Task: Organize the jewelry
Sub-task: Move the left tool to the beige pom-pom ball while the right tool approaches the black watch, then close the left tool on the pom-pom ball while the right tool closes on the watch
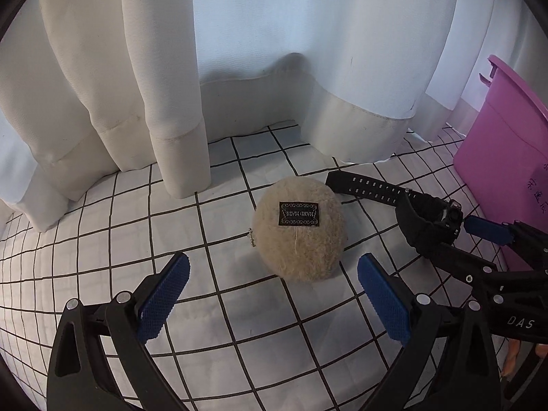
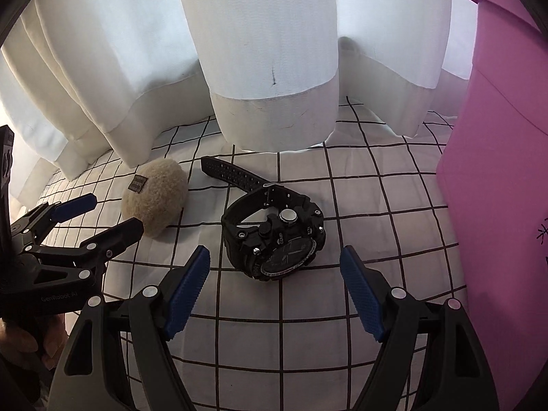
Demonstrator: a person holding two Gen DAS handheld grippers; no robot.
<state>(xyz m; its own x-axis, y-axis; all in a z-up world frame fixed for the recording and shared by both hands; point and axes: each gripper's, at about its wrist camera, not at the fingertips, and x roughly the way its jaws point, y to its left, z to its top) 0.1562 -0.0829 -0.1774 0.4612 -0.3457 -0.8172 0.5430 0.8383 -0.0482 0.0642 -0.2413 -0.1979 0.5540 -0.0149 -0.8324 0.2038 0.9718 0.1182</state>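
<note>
White grid-pattern cloth (image 1: 239,311) covers the surface, black lines on white; whether it is a bed or something else underneath is not clear.

Near: left gripper (image 1: 274,294) spread wide, blue pads (image 1: 164,301) either side, nothing between them. It points down at the cloth just short of the pouch. Right gripper (image 2: 274,284) also spread wide, nothing pinched, angled down just short of the watch. In the left wrist view, the right gripper comes in from the right edge with one blue pad right beside the watch case; contact cannot be told.

Middle: beige fuzzy round pouch (image 1: 299,227) lies on the cloth, black "HAND MADE" label on top, small bead chain at its left edge. Black sport watch (image 2: 274,236) lies to its right, resting on its side, dial tilted toward the right wrist camera, strap buckled into a loop with the free tail running back toward the curtain. Strap tail ends near the pouch; touching or not, cannot tell.

Right: pink bin (image 2: 496,171) stands on the cloth, well apart from the pouch, near the watch, with dark handwriting on its wall.

Far: white curtain (image 2: 267,51) hangs in folds, hem resting on the cloth behind the pouch and watch.
</note>
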